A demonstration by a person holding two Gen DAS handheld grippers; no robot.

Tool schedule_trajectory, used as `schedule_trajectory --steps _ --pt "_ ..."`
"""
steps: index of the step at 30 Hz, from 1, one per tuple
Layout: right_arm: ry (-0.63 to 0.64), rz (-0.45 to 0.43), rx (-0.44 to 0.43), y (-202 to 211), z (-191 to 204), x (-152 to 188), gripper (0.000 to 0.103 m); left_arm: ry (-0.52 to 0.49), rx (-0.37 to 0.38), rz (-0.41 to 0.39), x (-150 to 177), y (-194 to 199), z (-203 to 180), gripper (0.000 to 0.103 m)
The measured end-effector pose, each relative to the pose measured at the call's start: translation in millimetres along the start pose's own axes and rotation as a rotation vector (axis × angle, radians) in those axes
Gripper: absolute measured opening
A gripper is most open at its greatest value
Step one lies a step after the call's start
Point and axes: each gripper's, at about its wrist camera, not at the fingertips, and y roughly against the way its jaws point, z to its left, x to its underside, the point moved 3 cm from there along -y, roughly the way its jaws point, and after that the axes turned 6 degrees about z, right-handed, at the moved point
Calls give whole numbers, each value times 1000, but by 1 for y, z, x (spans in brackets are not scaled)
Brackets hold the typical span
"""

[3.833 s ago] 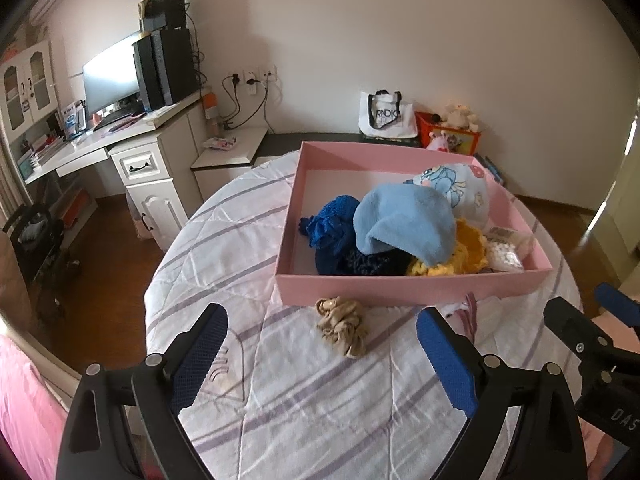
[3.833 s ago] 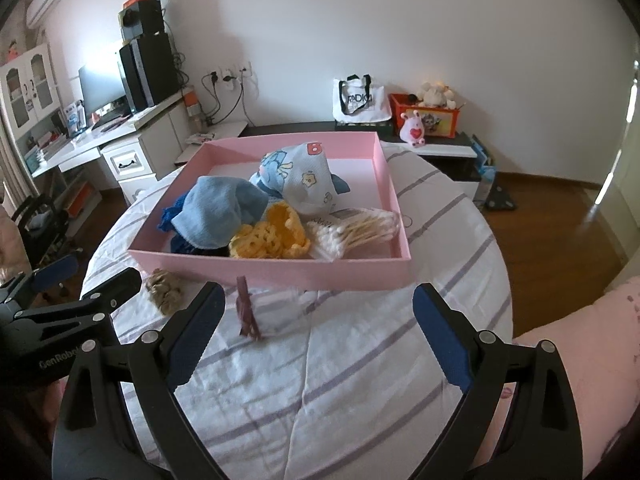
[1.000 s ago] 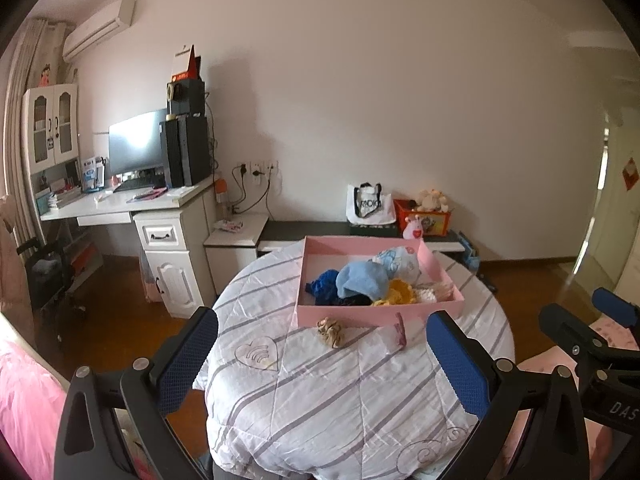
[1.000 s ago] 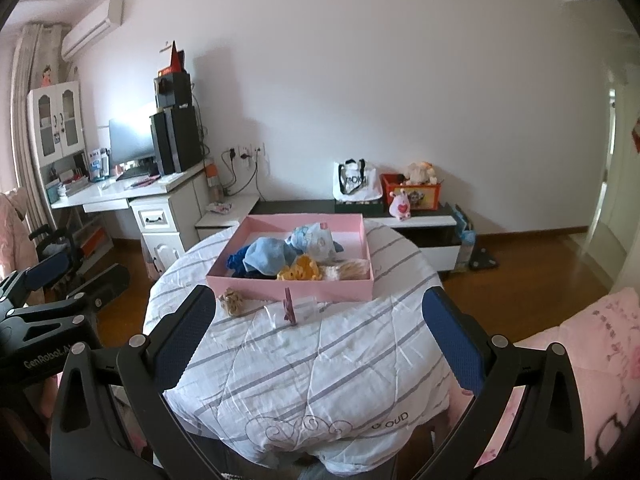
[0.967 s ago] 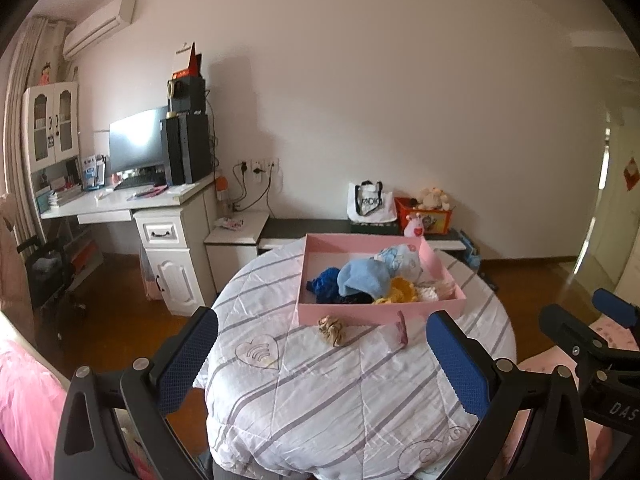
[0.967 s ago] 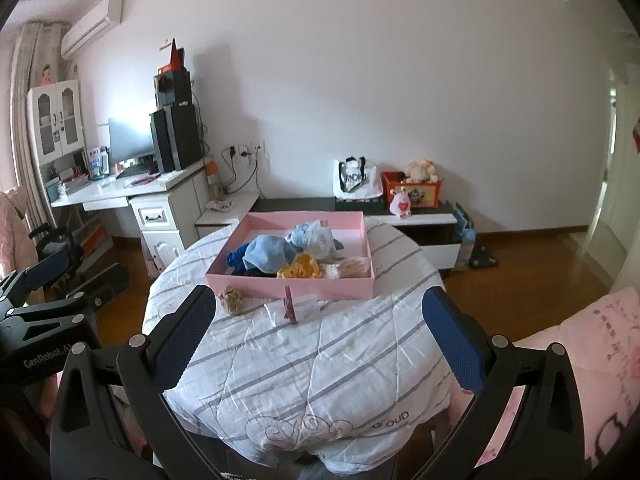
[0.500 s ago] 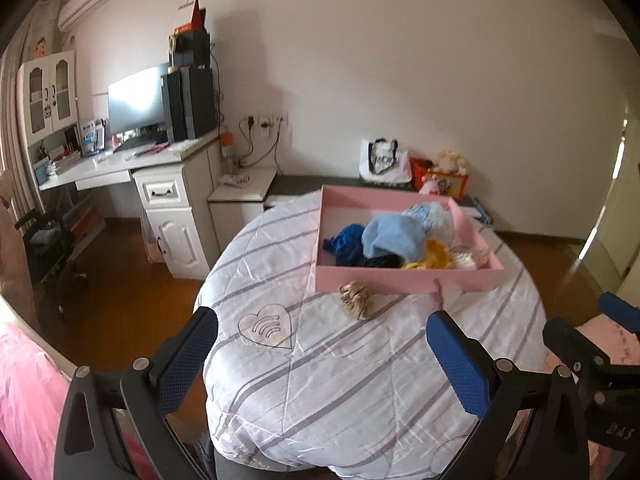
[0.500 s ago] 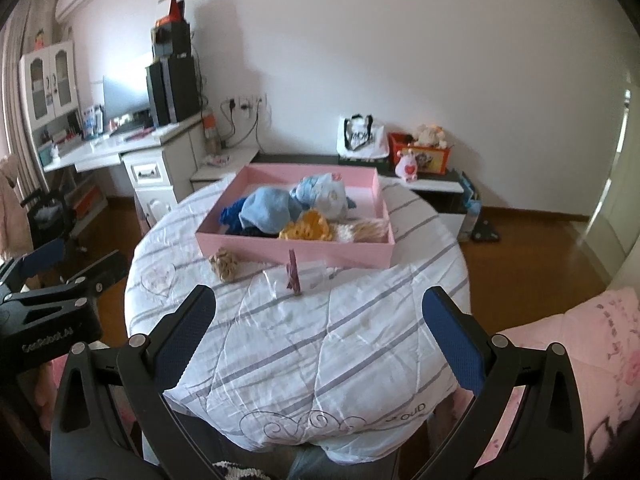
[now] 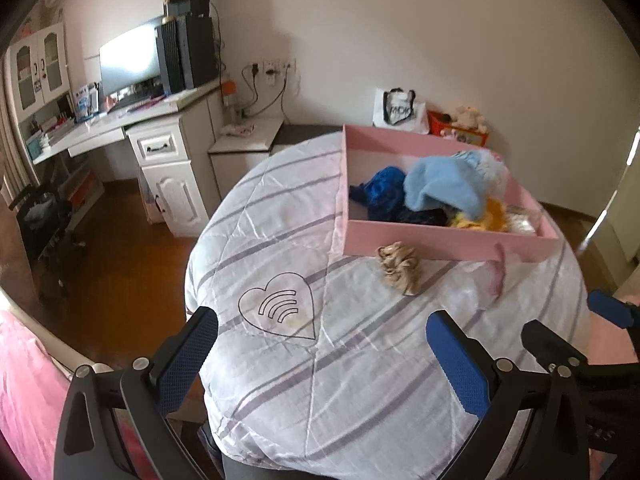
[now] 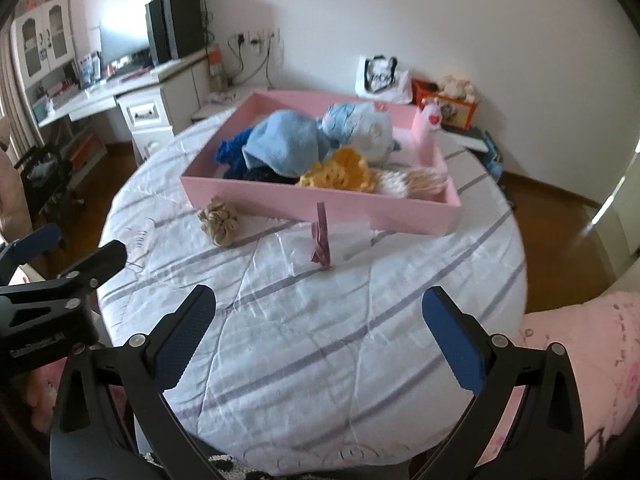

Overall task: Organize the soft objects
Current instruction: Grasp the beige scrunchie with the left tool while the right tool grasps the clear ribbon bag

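A pink tray (image 9: 440,242) (image 10: 280,200) sits on the far side of a round table covered by a striped quilt (image 9: 340,340) (image 10: 320,320). Inside lie a light blue hat (image 9: 444,192) (image 10: 284,144), dark blue knit (image 9: 380,192), a yellow crochet piece (image 10: 340,172) and a printed cap (image 10: 364,128). On the quilt in front of the tray rest a beige scrunchie (image 9: 400,266) (image 10: 220,218) and a small pink clip-like item (image 9: 498,270) (image 10: 322,240). My left gripper (image 9: 320,354) and right gripper (image 10: 318,338) hover open over the near edge, holding nothing.
A white desk (image 9: 132,128) with monitor and speakers stands at the left. A low dark shelf by the wall carries a tote bag (image 9: 396,110) and plush toys (image 10: 456,88). Wooden floor surrounds the table. Pink bedding (image 10: 580,360) lies near right.
Both grippers have come forward and tilted down toward the table, so the tray and loose items appear much larger. Both stay open.
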Motion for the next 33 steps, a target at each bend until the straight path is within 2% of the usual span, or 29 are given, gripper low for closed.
schedule_trajectory --steps 10,17,19,22,27,33 --pt "-59 104 8 -64 -15 -25 103 -5 9 81 -21 -63 7 103" --pt "-66 121 2 -89 -20 -36 103 -11 7 120 -27 -92 2 103" --pt "-61 101 0 -93 -20 -38 97 -12 8 124 -29 -96 1 103" --pt "-40 128 -31 -101 -16 -37 78 -14 8 128 -30 -99 -3 103" --pt "-12 110 -32 -96 -16 -28 76 -16 23 137 -32 -101 -14 103" --pt "-42 94 -25 -82 -39 -19 76 -41 48 151 -35 -105 -36 103"
